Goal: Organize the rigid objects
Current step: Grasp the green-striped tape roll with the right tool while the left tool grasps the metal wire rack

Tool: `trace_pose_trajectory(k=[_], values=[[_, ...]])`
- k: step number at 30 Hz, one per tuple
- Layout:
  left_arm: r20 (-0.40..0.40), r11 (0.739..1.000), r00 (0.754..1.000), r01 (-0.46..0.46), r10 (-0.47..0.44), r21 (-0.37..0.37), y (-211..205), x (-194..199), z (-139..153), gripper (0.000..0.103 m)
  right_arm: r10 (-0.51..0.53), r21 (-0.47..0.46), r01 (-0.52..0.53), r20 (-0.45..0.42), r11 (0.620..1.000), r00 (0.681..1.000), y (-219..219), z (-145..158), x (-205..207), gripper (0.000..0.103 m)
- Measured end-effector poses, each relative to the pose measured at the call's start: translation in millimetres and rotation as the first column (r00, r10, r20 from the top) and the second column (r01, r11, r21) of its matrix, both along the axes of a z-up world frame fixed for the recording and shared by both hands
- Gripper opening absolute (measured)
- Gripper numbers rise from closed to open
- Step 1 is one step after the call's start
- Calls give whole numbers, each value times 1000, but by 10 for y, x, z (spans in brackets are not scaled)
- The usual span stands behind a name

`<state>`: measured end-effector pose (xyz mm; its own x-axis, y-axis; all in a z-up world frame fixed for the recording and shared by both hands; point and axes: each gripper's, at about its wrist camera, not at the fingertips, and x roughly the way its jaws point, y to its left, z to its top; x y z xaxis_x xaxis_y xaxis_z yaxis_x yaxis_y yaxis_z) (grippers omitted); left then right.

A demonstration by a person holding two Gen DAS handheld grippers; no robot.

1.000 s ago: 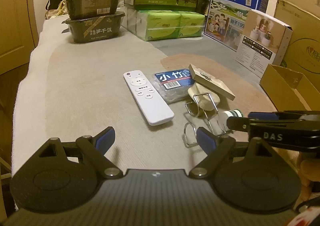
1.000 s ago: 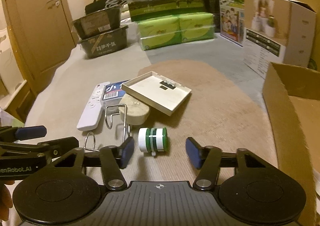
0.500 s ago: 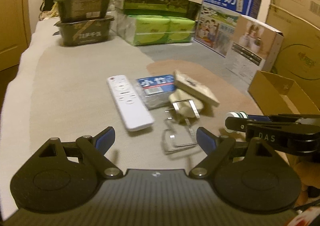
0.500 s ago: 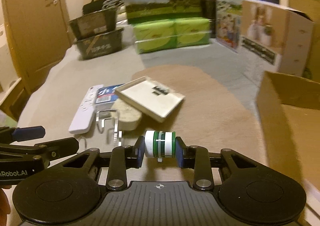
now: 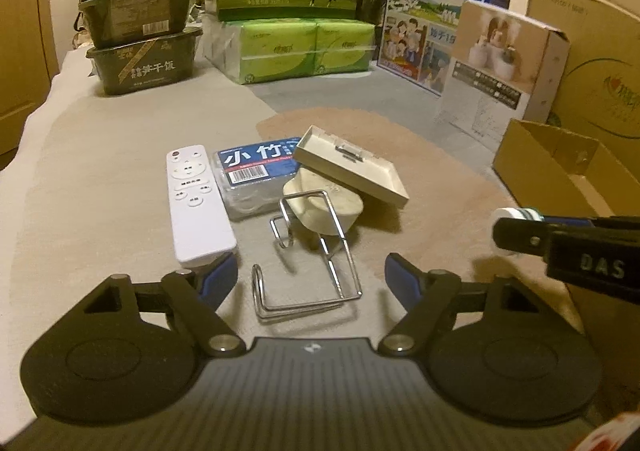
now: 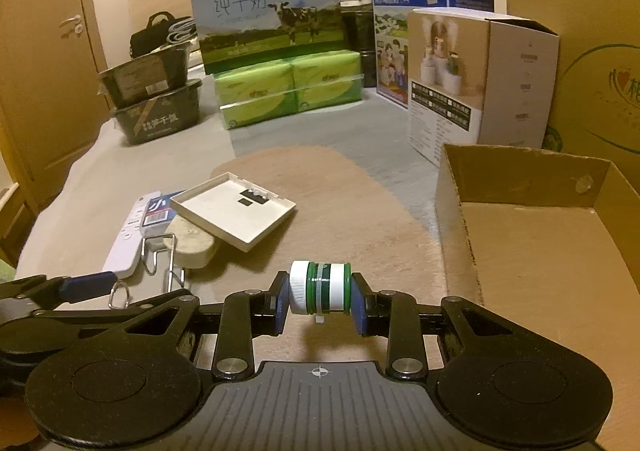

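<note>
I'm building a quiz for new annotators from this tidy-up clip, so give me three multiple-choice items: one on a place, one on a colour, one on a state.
1. Where does the beige tray rest?
A. flat inside the cardboard box
B. tilted, propped on the oval block
C. on the remote

2. What colours is the small bottle?
A. red and black
B. plain yellow
C. white and green

3. How is the left gripper?
A. open over the wire hook
B. shut on the remote
C. shut on the tray

Answers: 1 B, one edge sits on the oval block. 2 C, white cap and green bands show in the right gripper, which clamps it. 3 A, its pads stand apart from the wire hook.
</note>
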<state>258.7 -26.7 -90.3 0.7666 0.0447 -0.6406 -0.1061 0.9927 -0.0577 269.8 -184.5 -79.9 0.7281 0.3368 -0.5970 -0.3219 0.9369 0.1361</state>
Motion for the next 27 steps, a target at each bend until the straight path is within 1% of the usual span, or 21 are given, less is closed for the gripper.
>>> trace_pose_trajectory(k=[1, 5, 6, 9, 13, 21, 24, 27], values=[[0, 1000, 1000, -5, 5, 8, 1, 10, -4, 71, 0, 1, 0, -1, 1000, 1000, -6, -7, 6, 32], [12, 998, 1000, -2, 2, 61, 15, -12, 0, 70, 5, 6, -5, -11, 1000, 1000, -8, -43, 5, 32], [13, 998, 1000, 3, -4, 68, 26, -21, -2, 67, 7, 5, -7, -12, 1000, 1000, 2, -49, 1, 32], [-2, 998, 1000, 3, -3, 65, 77, -54, -12, 51, 17, 7, -17, -18, 1000, 1000, 37, -59, -16, 32], [-1, 999, 1000, 9, -9, 47, 162, -173, 3, 51, 28, 14, -28, -19, 1000, 999, 85, -37, -77, 32], [-32, 993, 994, 105, -103, 50, 247, -700, 21, 50, 47, 13, -46, -42, 999, 998, 159, -14, -358, 32], [-22, 994, 994, 105, -104, 40, 267, -830, 16, 51, 50, 10, -50, -62, 999, 997, 184, -52, -494, 32], [-27, 996, 996, 90, -90, 17, 285, -852, -22, 51, 46, 11, -46, -87, 999, 995, 190, -124, -601, 32]])
